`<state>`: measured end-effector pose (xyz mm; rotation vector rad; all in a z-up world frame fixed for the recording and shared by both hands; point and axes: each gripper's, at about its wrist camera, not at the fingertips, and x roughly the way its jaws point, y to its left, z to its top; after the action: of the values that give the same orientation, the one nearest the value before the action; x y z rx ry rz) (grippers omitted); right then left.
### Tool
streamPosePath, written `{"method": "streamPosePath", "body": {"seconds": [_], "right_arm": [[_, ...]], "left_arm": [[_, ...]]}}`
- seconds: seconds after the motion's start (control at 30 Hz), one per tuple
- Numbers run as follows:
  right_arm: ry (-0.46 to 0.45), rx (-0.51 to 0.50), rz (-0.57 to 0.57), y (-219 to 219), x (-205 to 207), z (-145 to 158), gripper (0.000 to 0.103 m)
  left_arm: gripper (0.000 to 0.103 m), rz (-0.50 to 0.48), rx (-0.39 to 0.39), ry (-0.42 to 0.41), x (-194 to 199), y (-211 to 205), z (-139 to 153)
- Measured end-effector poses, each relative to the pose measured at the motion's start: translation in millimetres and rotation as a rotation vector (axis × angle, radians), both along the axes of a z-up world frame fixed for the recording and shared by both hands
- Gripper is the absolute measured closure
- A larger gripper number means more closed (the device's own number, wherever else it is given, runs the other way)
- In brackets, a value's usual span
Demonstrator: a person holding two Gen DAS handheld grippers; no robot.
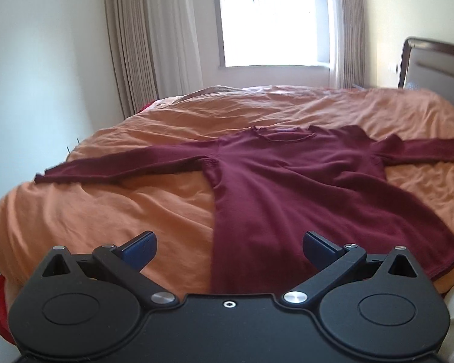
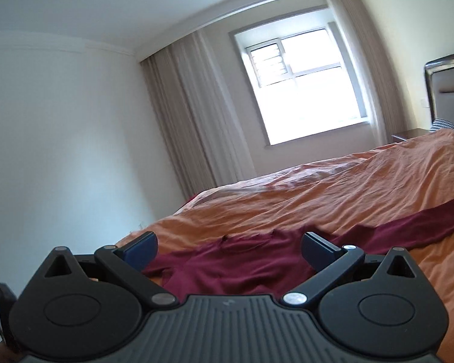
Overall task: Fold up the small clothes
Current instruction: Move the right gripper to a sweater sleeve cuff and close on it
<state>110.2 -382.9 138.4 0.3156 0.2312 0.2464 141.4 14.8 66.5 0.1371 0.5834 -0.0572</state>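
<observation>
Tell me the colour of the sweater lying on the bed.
Dark maroon sweater, plain, no pattern; clearest in the left wrist view.

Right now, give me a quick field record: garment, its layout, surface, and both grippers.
garment: maroon long-sleeved top
layout: spread flat, both sleeves out to the sides, neckline toward the window, not yet folded
surface: orange bedspread
left gripper: open, empty, above the hem end
right gripper: open, empty, above the top

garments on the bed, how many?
1: a maroon long-sleeved sweater, spread flat on the orange bedspread, sleeves out to both sides. Something red at the bed's far-left edge is unclear.
</observation>
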Motion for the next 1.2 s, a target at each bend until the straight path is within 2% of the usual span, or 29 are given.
{"method": "streamPosePath", "body": {"seconds": [0.07, 0.13, 0.23, 0.33, 0.43, 0.5, 0.57, 0.67, 0.77, 0.83, 0.97, 1.1, 1.2], "right_arm": [[0.005, -0.008, -0.058, -22, 15, 2, 0.0], [0.052, 0.01, -0.104, -48, 36, -2, 0.0], [0.101, 0.055, -0.179, -90, 68, -10, 0.0], [0.124, 0.062, -0.255, -132, 95, -3, 0.0], [0.142, 0.095, -0.291, -176, 123, 7, 0.0], [0.19, 0.08, -0.271, -201, 145, 2, 0.0], [0.294, 0.02, -0.276, -218, 171, -20, 0.0], [0.407, -0.014, -0.365, -239, 202, -75, 0.0], [0.447, -0.066, -0.449, -259, 222, -122, 0.0], [0.491, -0.076, -0.506, -272, 236, -148, 0.0], [0.482, 0.013, -0.576, -298, 254, -180, 0.0], [0.442, 0.185, -0.665, -327, 262, -198, 0.003], [0.433, 0.24, -0.73, -339, 267, -207, 0.027]], "left_arm": [[0.001, 0.013, 0.023, -0.002, 12, 0, 5], [0.001, 0.018, 0.032, -0.015, 23, -3, 11], [0.001, 0.002, 0.018, -0.022, 45, -14, 19], [0.001, -0.013, -0.005, -0.015, 71, -27, 21], [0.001, -0.014, -0.031, -0.02, 98, -43, 19], [0.001, -0.009, -0.054, -0.04, 118, -56, 18], [0.001, -0.006, -0.077, -0.077, 137, -70, 12], [0.001, 0.017, -0.075, -0.097, 165, -97, -11], [0.001, 0.014, -0.063, -0.052, 184, -120, -41], [0.001, 0.014, -0.07, -0.062, 190, -128, -53], [0.001, 0.01, -0.068, -0.099, 208, -144, -63], [0.001, -0.017, -0.065, -0.068, 228, -157, -75], [0.001, -0.008, -0.035, 0.009, 236, -161, -93]]}}
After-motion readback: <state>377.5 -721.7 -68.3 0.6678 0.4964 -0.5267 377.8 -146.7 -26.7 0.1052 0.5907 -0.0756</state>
